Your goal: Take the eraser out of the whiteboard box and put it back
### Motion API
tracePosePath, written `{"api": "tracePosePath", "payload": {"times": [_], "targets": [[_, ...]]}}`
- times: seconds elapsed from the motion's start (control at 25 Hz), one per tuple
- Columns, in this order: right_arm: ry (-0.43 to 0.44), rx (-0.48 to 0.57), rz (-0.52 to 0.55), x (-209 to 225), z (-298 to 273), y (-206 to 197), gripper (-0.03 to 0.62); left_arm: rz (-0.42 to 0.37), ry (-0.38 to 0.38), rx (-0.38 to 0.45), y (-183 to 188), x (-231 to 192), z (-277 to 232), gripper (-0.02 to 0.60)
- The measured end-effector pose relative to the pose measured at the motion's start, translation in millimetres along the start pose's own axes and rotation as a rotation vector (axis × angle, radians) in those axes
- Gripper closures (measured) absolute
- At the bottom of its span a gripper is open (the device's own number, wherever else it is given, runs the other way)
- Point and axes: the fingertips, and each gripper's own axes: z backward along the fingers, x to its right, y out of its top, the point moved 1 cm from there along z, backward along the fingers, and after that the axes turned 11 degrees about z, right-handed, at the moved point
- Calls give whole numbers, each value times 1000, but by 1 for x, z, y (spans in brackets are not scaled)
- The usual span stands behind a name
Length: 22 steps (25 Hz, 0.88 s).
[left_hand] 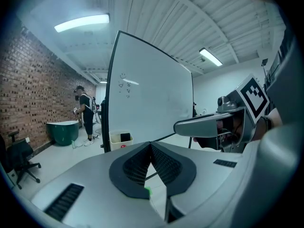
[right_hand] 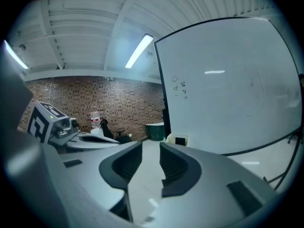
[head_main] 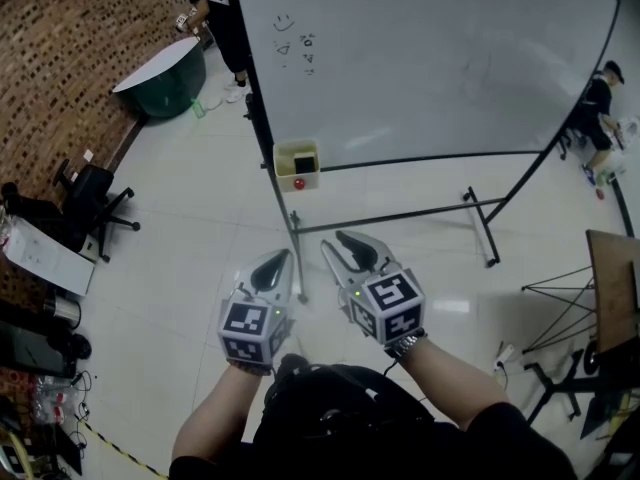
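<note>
The left hand-held gripper (head_main: 273,264) is hovering closed, the right hand-held gripper (head_main: 341,244) parted (both empty). The eraser (head_main: 304,165) is sitting in the whiteboard box (head_main: 284,157).

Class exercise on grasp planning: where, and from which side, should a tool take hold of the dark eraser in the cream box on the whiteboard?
Probably the eraser's exposed top end, approached from above: only that part shows in the box's open top, and the walls shield the rest.
</note>
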Motion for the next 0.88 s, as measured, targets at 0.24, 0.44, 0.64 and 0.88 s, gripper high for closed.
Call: {"api": "tracePosePath", "payload": {"times": [0.24,0.44,0.64,0.88], "targets": [[-40,-20,-4,16,-30,-2,428,2,-26,-4,5,-21,-24,584],[-83,-57,-6,33,-69,-4,402,12,-55,-11,14,-51,-50,584],[-128,-90,-21,49,-115,-5,372,12,-81,-29,25,-86,-79,584],[-197,-135,-33,73,-165,-10,345,2,-121,-56,37,-120,-111,584]]}}
